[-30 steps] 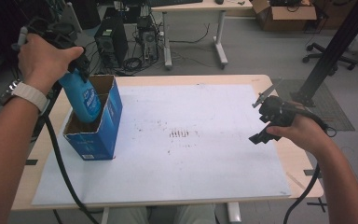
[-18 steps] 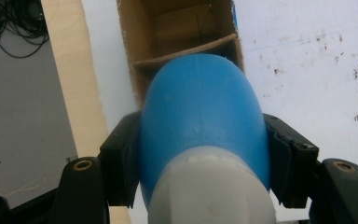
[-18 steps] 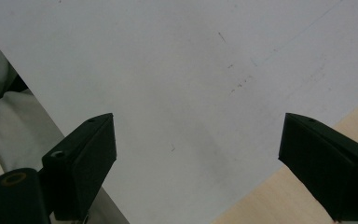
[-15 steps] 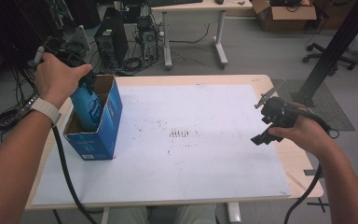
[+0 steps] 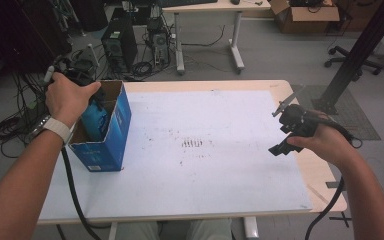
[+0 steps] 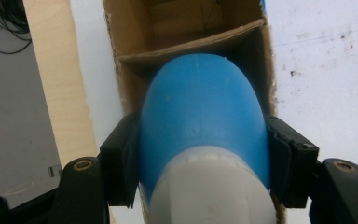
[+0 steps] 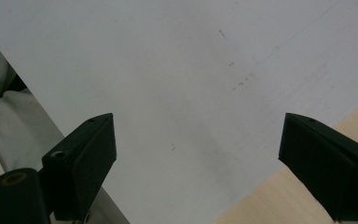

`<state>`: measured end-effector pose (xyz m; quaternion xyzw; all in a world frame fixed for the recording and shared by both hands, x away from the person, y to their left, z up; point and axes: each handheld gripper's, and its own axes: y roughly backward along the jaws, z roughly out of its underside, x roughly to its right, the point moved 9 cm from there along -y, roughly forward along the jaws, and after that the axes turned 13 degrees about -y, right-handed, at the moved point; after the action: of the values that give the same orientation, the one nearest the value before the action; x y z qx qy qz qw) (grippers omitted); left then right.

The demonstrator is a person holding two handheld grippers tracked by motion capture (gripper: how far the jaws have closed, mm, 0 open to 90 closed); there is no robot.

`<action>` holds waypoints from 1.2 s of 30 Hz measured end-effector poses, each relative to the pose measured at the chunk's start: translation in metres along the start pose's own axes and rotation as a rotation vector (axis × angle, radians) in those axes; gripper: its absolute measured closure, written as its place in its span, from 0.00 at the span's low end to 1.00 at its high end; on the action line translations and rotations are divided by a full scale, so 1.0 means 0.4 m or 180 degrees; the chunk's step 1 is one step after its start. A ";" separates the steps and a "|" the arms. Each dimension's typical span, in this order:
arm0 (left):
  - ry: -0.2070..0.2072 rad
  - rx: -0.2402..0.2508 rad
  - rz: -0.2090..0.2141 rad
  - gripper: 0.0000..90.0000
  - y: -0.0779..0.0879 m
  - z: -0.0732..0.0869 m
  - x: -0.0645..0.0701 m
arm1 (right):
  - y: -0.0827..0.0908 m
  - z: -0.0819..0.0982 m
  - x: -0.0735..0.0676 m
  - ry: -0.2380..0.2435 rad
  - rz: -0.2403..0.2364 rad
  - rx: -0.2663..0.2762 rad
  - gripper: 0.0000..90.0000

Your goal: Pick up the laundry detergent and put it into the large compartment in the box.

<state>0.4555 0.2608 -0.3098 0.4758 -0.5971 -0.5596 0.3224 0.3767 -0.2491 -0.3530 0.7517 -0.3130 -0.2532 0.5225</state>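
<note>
A blue bottle (image 6: pixel 203 116) with a white end is clamped between the black pads (image 6: pixel 121 158) of my left gripper (image 6: pixel 203 163). It hangs partly inside an open blue cardboard box (image 5: pixel 105 140) at the left of the table; the brown inner walls of the box (image 6: pixel 135 51) surround it. In the high view the bottle (image 5: pixel 96 122) sits below the box rim, with the person's left hand over the left gripper (image 5: pixel 91 107). My right gripper (image 5: pixel 280 129) hovers near the table's right edge. In its own view the right gripper (image 7: pixel 198 158) is open, with nothing between the jaws.
A white sheet (image 5: pixel 205 150) with small dark marks covers most of the wooden table (image 5: pixel 325 185). Computer towers (image 5: pixel 115 42) and cables lie on the floor behind the box. A black post (image 5: pixel 360 50) rises at the far right.
The left hand has come down, and the blue bottle has sunk from above the rim deeper into the box. The right hand has stayed where it was.
</note>
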 end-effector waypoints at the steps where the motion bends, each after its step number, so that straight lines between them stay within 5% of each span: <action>1: -0.0001 0.0001 -0.0007 0.42 -0.005 0.001 0.000 | 0.000 0.000 0.000 -0.0002 0.0001 0.0003 0.12; 20: 0.0004 -0.0030 -0.0014 0.42 -0.098 0.026 0.003 | -0.004 0.003 0.001 -0.0013 -0.0002 -0.0005 0.12; 36: 0.0003 -0.0008 0.0022 0.42 -0.124 0.027 0.010 | -0.008 0.001 -0.001 -0.0013 -0.0003 -0.0015 0.12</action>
<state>0.4544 0.2649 -0.3605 0.4736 -0.5979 -0.5590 0.3252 0.3767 -0.2483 -0.3560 0.7500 -0.3131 -0.2557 0.5235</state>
